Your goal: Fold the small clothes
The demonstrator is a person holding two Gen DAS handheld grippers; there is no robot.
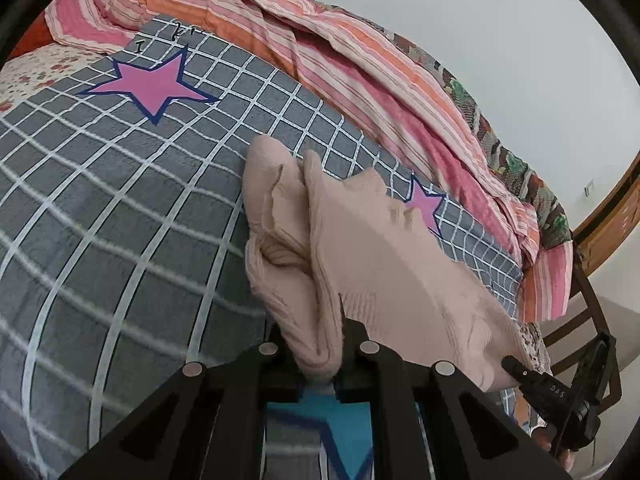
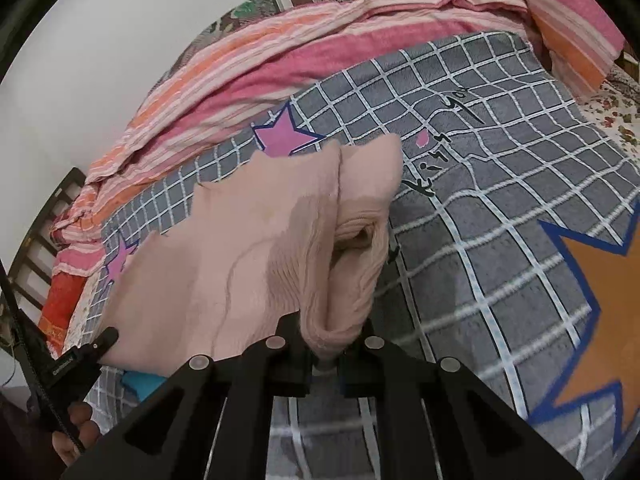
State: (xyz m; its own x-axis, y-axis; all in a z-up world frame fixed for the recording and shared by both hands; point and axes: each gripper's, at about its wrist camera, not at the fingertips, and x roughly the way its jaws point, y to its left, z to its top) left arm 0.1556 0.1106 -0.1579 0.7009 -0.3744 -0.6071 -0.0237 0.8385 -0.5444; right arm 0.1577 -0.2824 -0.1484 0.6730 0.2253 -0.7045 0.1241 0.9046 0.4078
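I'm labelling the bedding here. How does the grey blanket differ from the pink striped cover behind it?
The grey blanket has a white grid with printed stars; the pink striped cover has pink, orange and white stripes. The grey blanket lies spread fairly flat; the striped cover is bunched in folds along the wall. Both lie on the bed.

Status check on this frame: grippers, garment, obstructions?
Left gripper shut on pink knit garment. Right gripper shut on it too, garment slung between them over grey checked blanket. Nothing in the way.
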